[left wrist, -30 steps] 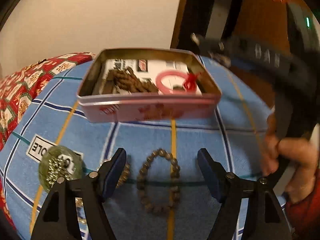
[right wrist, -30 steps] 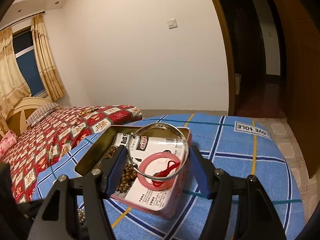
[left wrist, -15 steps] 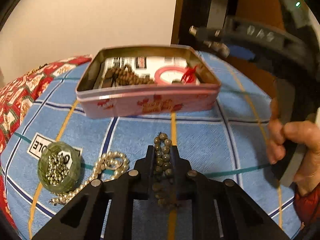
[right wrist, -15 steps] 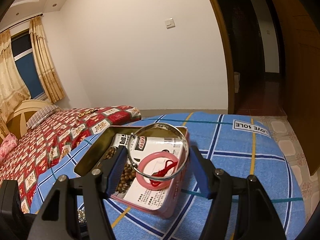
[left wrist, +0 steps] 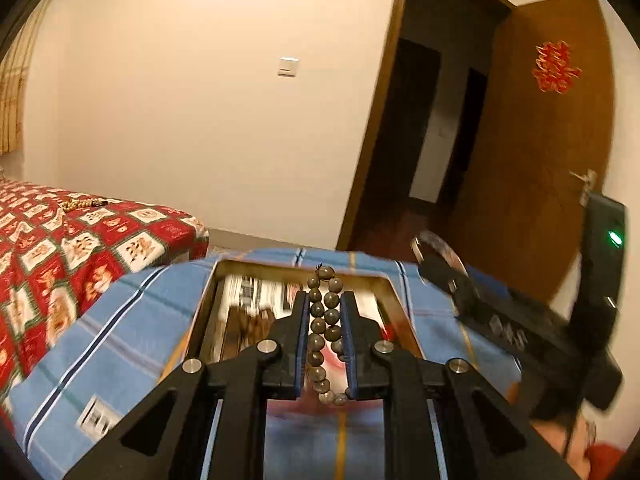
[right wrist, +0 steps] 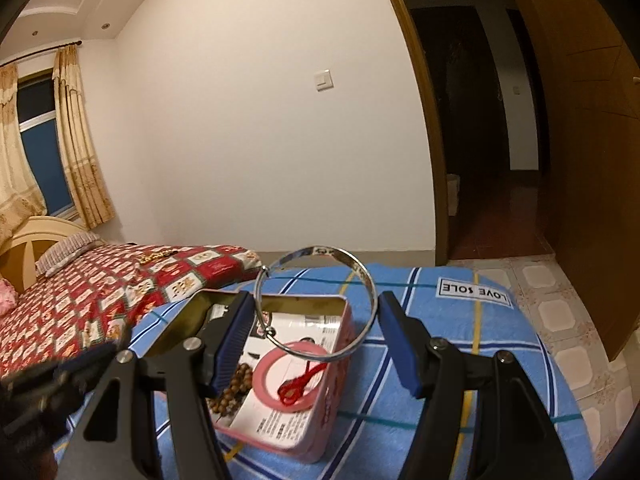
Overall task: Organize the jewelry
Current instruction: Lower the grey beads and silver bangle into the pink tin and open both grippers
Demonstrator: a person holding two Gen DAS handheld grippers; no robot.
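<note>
L hand-held gripper (left wrist: 325,322) clamps bead bracelet (left wrist: 326,332) above tin (left wrist: 400,300).

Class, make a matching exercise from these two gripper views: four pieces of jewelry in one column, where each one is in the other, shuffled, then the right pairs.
Things
1. Dark bead bracelet
2. Silver bangle
3. Pink bangle
4. Brown bead string

Places
A. Lying in the tin, with a red cord on it
B. Held across the right gripper
C. Pinched in the left gripper
D. Lying in the tin, partly behind the right gripper's left finger

Pairs: 1-C, 2-B, 3-A, 4-D
</note>
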